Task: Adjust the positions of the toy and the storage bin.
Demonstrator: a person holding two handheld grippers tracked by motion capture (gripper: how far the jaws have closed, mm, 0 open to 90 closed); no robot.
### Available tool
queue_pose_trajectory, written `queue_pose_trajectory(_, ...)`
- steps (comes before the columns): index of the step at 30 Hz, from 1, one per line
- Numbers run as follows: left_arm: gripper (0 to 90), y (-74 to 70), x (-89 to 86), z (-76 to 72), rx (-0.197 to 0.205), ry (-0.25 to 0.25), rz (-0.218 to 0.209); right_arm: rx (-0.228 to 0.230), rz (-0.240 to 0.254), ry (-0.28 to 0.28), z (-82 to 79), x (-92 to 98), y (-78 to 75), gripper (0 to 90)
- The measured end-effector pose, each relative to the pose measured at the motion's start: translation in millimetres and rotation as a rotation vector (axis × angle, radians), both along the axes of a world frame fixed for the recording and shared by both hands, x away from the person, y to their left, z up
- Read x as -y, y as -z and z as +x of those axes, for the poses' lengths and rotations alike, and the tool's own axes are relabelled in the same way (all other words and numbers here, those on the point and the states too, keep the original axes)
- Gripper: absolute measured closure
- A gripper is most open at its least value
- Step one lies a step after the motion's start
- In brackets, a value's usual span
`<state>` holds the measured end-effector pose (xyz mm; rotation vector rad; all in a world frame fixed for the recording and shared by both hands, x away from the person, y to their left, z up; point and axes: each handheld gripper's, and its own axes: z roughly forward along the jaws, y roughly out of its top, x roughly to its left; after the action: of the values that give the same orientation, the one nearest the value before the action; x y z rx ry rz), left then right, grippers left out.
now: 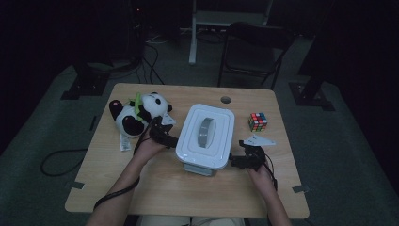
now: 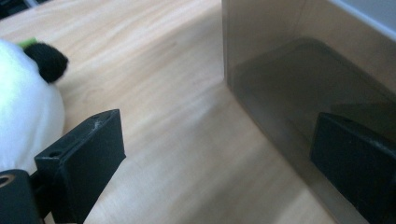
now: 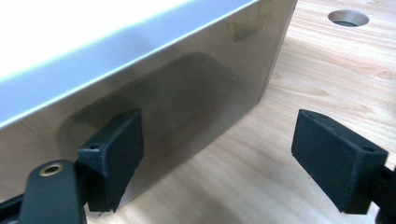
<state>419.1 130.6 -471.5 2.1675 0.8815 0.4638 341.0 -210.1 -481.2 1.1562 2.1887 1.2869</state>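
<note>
High view: a white-lidded storage box [image 1: 205,136] sits at the centre of the wooden bench [image 1: 155,188]. The left tool [image 1: 162,133] stands at the box's nine o'clock side, the right tool [image 1: 244,157] at its four o'clock corner, each just beside a wall. A plush panda [image 1: 136,113] lies at ten o'clock from the box, touching or nearly touching the left tool; a colour cube [image 1: 257,121] sits at two o'clock, well apart.

Left gripper view: the left tool [image 2: 224,154] is spread wide, holding nothing. One jaw lies against or just in front of the box's [image 2: 299,88] smoky translucent wall, the other over bare bench, with the panda's [image 2: 25,107] white fur right behind it.

Right gripper view: the right tool [image 3: 233,154] is likewise spread and empty. One jaw overlaps the box's [image 3: 177,79] wall below the pale lid rim; the other hangs over open bench [image 3: 327,79].

Judging from this, the work is a two-sided grasp or lift of the box. The walls look smooth and glossy, so jaws pressing flat panels could slip, and uneven squeeze could twist the box or let one end drop. The left tool's outer jaw could also snag the panda's fur and drag it along.
</note>
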Motion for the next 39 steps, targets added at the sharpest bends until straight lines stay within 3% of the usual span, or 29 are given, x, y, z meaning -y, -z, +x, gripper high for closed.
queue_pose_trajectory(5,3.9,0.3,-6.0,-15.4,0.003,0.022,-0.001,-0.016,0.040,-0.032,-16.8,-2.4,3.4,16.6)
queue_pose_trajectory(8,3.9,-0.8,-9.1,-23.5,0.010,0.034,0.013,-0.009,0.034,-0.042,-26.4,-5.5,3.3,16.5)
queue_pose_trajectory(13,3.8,-1.4,-15.3,-27.3,0.011,0.046,0.021,-0.016,0.052,-0.062,-37.1,-11.3,5.2,16.5)
queue_pose_trajectory(19,3.7,6.8,-26.0,-27.3,0.026,0.068,-0.014,-0.013,0.073,-0.089,-46.5,-18.2,7.0,15.0)
queue_pose_trajectory(21,3.7,10.5,-29.1,-26.8,0.021,0.078,-0.023,-0.005,0.087,-0.088,-48.8,-20.2,9.8,12.9)
queue_pose_trajectory(22,3.6,12.2,-31.7,-25.9,0.009,0.086,-0.047,-0.006,0.090,-0.088,-48.9,-20.3,10.2,12.6)
queue_pose_trajectory(23,3.6,13.9,-34.6,-25.2,-0.003,0.093,-0.081,-0.002,0.085,-0.079,-48.8,-19.6,10.1,12.6)
queue_pose_trajectory(24,3.6,14.8,-35.9,-24.8,-0.009,0.092,-0.087,0.007,0.081,-0.064,-48.4,-17.6,9.3,12.6)
queue_pose_trajectory(26,3.6,16.9,-38.7,-24.4,-0.016,0.079,-0.068,0.015,0.094,-0.045,-46.6,-12.7,8.2,12.6)
queue_pose_trajectory(28,3.7,17.5,-42.1,-24.7,-0.016,0.054,-0.050,0.026,0.070,-0.018,-44.4,-8.0,7.4,12.6)
queue_pose_trajectory(31,3.7,15.4,-46.7,-26.5,-0.021,0.040,-0.075,0.035,0.051,0.021,-38.5,1.5,7.4,12.3)
queue_pose_trajectory(33,3.6,13.8,-48.0,-28.6,-0.007,0.032,-0.051,0.045,0.035,0.050,-33.5,7.7,7.4,12.2)
queue_pose_trajectory(36,3.7,11.3,-51.0,-30.4,-0.043,0.022,-0.037,0.050,0.023,0.082,-24.7,15.6,7.1,12.4)
queue_pose_trajectory(39,3.7,11.6,-53.6,-33.5,-0.058,0.017,-0.020,0.042,0.074,0.106,-16.7,24.1,5.2,12.6)
